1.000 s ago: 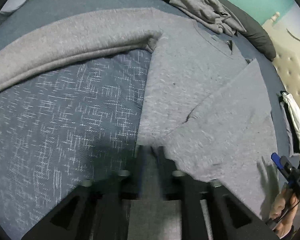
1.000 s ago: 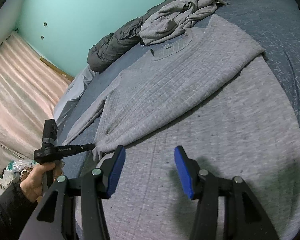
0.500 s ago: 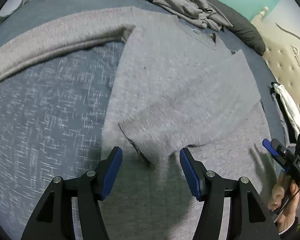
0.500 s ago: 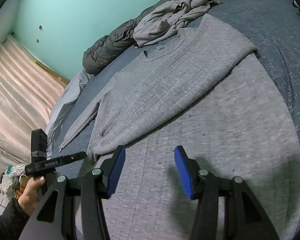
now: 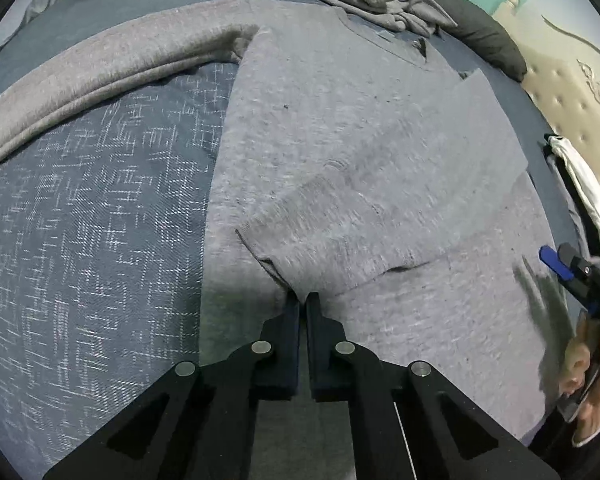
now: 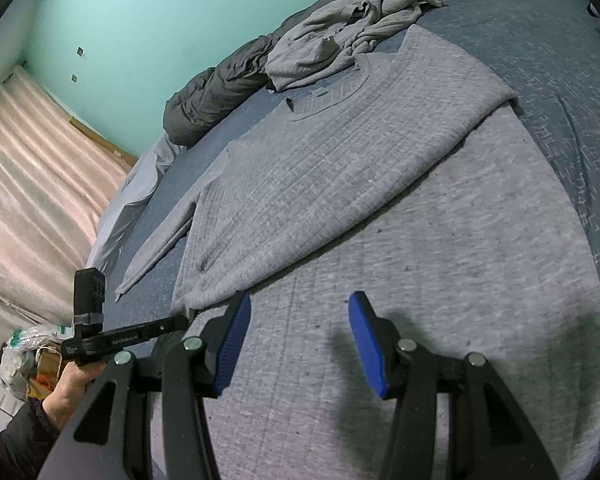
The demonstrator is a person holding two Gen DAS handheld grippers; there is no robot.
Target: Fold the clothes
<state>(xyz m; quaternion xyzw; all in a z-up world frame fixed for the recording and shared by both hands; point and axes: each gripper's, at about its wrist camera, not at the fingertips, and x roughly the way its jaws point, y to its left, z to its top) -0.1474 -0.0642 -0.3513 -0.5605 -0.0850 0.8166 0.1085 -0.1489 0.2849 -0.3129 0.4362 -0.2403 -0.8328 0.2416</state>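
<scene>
While the grey sweater (image 5: 340, 128) lies spread flat on the bed (image 5: 92, 208), with its right sleeve (image 5: 380, 208) already laid across the chest, the left gripper (image 5: 302, 300) sits at the cuff end of that sleeve. Its fingers have just been closing and now stand pressed together, with only a thin dark slit between them; whether they pinch a sliver of the cuff edge or nothing at all cannot be told, since the tips meet right where the cloth begins. The right gripper (image 6: 300, 332) hovers above the lower body of the sweater, its blue fingers (image 6: 236, 344) spread apart with nothing between them. The other sleeve (image 5: 100, 76) is not yet folded and trails out across the patterned blue cover. A crumpled grey garment (image 6: 340, 32) waits near the dark pillow (image 6: 216, 100) at the far side. The step in hand looks like the sleeve fold. Next, judging by the layout, the outstretched sleeve needs picking up near its cuff and bringing over the chest to match.
</scene>
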